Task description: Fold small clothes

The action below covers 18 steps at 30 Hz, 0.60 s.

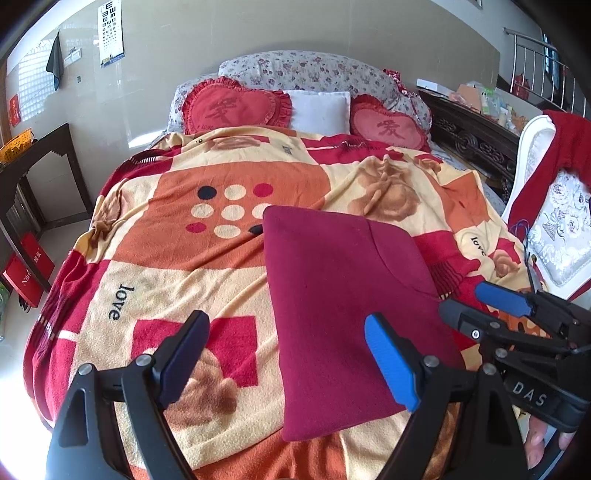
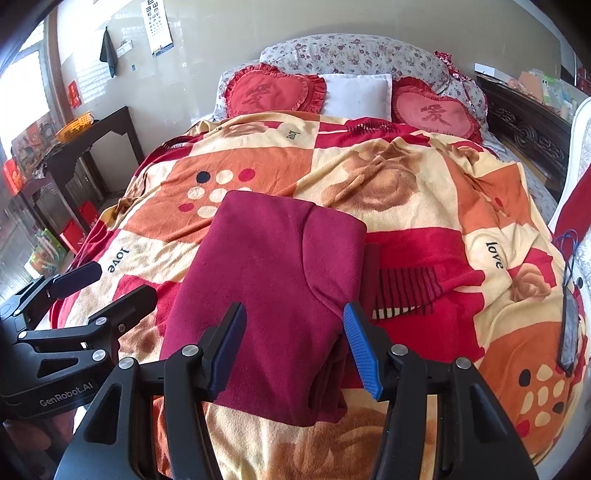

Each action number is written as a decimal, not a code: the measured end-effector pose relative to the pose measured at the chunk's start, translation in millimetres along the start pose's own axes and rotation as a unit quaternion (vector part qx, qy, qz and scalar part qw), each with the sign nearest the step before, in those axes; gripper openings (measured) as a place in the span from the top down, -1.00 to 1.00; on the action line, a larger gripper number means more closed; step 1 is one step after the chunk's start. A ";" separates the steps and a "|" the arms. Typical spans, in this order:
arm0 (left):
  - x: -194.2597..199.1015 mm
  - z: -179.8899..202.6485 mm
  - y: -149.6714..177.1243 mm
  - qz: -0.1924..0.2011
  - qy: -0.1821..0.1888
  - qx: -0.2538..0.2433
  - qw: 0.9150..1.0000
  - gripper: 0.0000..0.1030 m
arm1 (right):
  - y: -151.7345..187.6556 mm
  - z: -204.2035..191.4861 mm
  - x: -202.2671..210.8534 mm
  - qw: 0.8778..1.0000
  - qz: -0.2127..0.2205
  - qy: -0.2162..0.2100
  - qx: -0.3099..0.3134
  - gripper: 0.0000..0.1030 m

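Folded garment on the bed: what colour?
Plain dark maroon garment, clearest in the right wrist view.

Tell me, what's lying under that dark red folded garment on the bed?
The garment rests on a patterned fleece blanket printed with roses, dots and "love". Part of the dot pattern disappears beneath its far edge. Whatever the blanket shows directly underneath is covered, so that cannot be seen.

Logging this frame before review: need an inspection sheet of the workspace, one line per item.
Surface: bed with patterned blanket, lightly wrinkled.
Job's things: maroon garment lies folded into a rectangle on the blanket.
Clutter: dark flat object at the bed's right edge; cannot tell what it is.
Grippers: left tongs open, empty, over the garment's near left edge; right tongs open, empty, over its near edge.
Cables: thin blue cord by the dark object.
Surroundings: heart cushions, white pillow, eye chart on the wall.
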State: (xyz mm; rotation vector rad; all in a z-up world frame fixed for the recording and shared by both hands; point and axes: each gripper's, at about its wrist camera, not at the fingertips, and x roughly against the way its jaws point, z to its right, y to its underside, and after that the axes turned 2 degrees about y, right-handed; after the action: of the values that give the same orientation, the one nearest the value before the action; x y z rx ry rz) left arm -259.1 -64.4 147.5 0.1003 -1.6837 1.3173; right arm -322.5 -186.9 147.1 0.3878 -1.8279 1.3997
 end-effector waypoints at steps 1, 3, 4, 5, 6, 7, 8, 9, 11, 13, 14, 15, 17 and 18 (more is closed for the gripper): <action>-2.1 -0.1 -0.8 -0.001 -0.002 -0.001 1.000 -0.73 | -0.2 0.7 -1.6 1.000 -0.001 -0.001 -0.001 0.27; -6.0 0.1 -2.5 -0.003 -0.006 0.000 1.000 -0.73 | -1.4 2.9 -5.9 1.000 -0.005 -0.003 -0.002 0.27; -8.0 -0.4 -3.1 -0.004 -0.006 0.001 1.000 -0.73 | -2.0 4.3 -8.3 1.000 -0.006 -0.003 -0.004 0.27; -9.7 -1.2 -3.8 -0.006 -0.006 0.002 1.000 -0.73 | -2.7 5.3 -10.2 1.000 -0.007 -0.004 -0.006 0.27; -11.9 -1.7 -4.3 -0.008 -0.006 0.002 1.000 -0.73 | -3.0 7.0 -12.7 1.000 -0.008 -0.006 -0.010 0.27; -13.9 -2.3 -4.9 -0.010 -0.007 0.002 1.000 -0.73 | -2.9 7.7 -14.7 1.000 -0.010 -0.007 -0.012 0.27; -15.5 -2.5 -5.1 -0.012 -0.008 0.001 1.000 -0.73 | -3.3 7.9 -16.5 1.000 -0.012 -0.008 -0.013 0.27; -17.6 -2.7 -5.4 -0.013 -0.009 0.000 1.000 -0.73 | -3.6 8.0 -18.2 1.000 -0.013 -0.008 -0.013 0.27; -20.4 -3.4 -5.7 -0.015 -0.009 0.000 1.000 -0.73 | -4.1 8.3 -22.1 1.000 -0.016 -0.007 -0.013 0.27; -22.5 -4.3 -6.4 -0.016 -0.009 0.000 1.000 -0.73 | -4.9 8.4 -24.3 1.000 -0.018 -0.007 -0.013 0.27; -23.6 -4.8 -6.3 -0.015 -0.010 0.000 1.000 -0.73 | -5.9 8.4 -25.3 1.000 -0.019 -0.008 -0.013 0.27; -23.7 -4.8 -6.3 -0.016 -0.010 0.000 1.000 -0.73 | -6.7 8.2 -26.0 1.000 -0.019 -0.009 -0.012 0.27; -27.7 -4.8 -7.3 -0.020 -0.010 -0.002 1.000 -0.73 | -8.2 8.4 -27.3 1.000 -0.018 -0.013 -0.010 0.27; -30.7 -3.9 -8.2 -0.024 -0.009 -0.004 1.000 -0.73 | -9.1 8.2 -28.4 1.000 -0.018 -0.014 -0.008 0.27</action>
State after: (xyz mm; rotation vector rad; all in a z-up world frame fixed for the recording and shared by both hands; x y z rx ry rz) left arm -235.6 -78.8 131.5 0.1474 -1.6910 1.2769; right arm -301.5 -203.6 131.8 0.4321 -1.8438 1.3606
